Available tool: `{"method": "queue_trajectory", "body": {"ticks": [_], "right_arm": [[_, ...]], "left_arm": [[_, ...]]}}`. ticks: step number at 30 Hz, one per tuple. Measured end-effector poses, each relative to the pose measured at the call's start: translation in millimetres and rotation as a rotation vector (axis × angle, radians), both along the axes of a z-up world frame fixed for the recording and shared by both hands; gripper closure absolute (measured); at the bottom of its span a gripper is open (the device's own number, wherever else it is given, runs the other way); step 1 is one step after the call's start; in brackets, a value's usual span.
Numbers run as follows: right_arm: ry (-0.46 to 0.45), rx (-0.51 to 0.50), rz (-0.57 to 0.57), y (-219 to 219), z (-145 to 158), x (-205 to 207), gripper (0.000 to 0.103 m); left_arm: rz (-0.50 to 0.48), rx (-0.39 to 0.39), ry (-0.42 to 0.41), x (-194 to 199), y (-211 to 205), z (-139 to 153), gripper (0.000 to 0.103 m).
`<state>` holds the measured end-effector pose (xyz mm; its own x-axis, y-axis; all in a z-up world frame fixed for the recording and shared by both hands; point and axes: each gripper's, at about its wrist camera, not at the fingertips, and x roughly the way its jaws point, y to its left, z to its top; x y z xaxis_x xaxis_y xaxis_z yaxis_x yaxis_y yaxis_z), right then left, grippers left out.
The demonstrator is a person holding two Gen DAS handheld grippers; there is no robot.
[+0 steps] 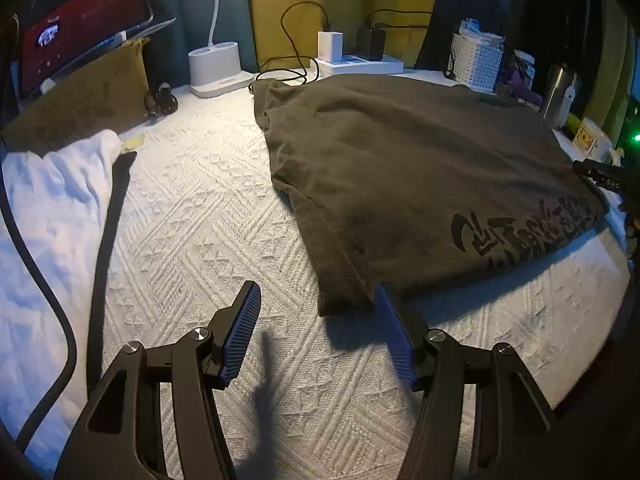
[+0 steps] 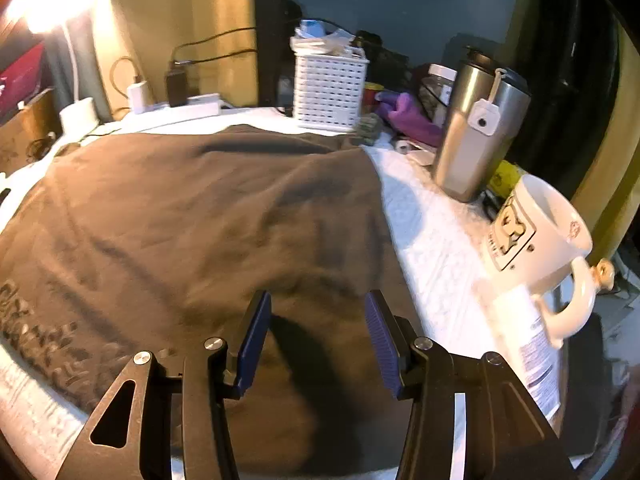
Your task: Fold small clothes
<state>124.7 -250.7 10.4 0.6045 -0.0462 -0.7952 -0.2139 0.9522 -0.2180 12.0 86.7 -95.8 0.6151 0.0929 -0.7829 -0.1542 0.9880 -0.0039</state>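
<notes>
A dark olive-brown T-shirt with black lettering lies spread on the white textured table cover. My left gripper hovers open just off the shirt's near left corner, nothing between its blue pads. In the right wrist view the same T-shirt fills the middle. My right gripper is open above its near right part, close to the shirt's right edge, pads apart and empty. The tip of the right gripper shows at the right edge of the left wrist view.
White clothes with a black strap lie at the left. Along the back stand a lamp base, power strip with chargers and white basket. A steel tumbler and white mug crowd the right edge.
</notes>
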Motion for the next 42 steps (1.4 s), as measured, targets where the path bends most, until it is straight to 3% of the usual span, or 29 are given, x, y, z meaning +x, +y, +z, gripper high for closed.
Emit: {"method": "queue_trajectory", "body": {"ticks": [3, 4, 6, 7, 16, 17, 19, 21, 27, 30, 31, 32, 36, 39, 40, 42], "right_arm": [[0.012, 0.032, 0.011, 7, -6, -9, 0.052], [0.016, 0.039, 0.014, 9, -9, -11, 0.052], [0.022, 0.045, 0.019, 11, -13, -13, 0.052], [0.033, 0.037, 0.02, 12, -17, -13, 0.052], [0.054, 0.051, 0.007, 8, -21, -10, 0.05], [0.055, 0.051, 0.006, 8, -21, -9, 0.05], [0.055, 0.051, 0.006, 8, -21, -9, 0.05], [0.055, 0.049, 0.006, 8, -21, -9, 0.05], [0.05, 0.031, 0.005, 9, -21, -9, 0.049], [0.046, 0.021, 0.004, 10, -20, -9, 0.049], [0.045, 0.019, 0.003, 11, -20, -9, 0.049], [0.045, 0.018, 0.003, 10, -20, -9, 0.049], [0.046, 0.023, 0.002, 10, -20, -10, 0.048], [0.047, 0.026, 0.001, 10, -20, -10, 0.048], [0.047, 0.027, 0.001, 10, -20, -10, 0.048], [0.047, 0.026, 0.0, 10, -20, -10, 0.048]], "left_arm": [[-0.024, 0.036, 0.018, 3, -6, -7, 0.044], [-0.032, 0.057, 0.019, 4, -9, -9, 0.049], [-0.064, 0.064, 0.013, 4, -13, -8, 0.065], [-0.071, 0.065, 0.014, 4, -14, -8, 0.081], [-0.01, 0.175, 0.029, -3, -7, -1, 0.097], [0.009, 0.188, 0.031, -4, -3, 0, 0.103], [0.07, 0.244, 0.04, -7, 10, -1, 0.103], [0.107, 0.232, 0.039, -12, 24, 1, 0.103], [0.063, 0.038, -0.035, -19, 22, 19, 0.102], [0.022, -0.038, -0.031, -10, 6, 17, 0.084], [0.016, -0.049, -0.023, -5, 0, 14, 0.07], [0.024, -0.054, -0.016, -2, -4, 12, 0.064], [0.088, -0.077, 0.036, 8, -6, -1, 0.064], [0.094, -0.074, 0.009, 7, -6, -3, 0.066], [0.083, -0.053, 0.0, 6, -9, -3, 0.085], [0.062, -0.022, -0.001, 6, -14, -1, 0.092]]}}
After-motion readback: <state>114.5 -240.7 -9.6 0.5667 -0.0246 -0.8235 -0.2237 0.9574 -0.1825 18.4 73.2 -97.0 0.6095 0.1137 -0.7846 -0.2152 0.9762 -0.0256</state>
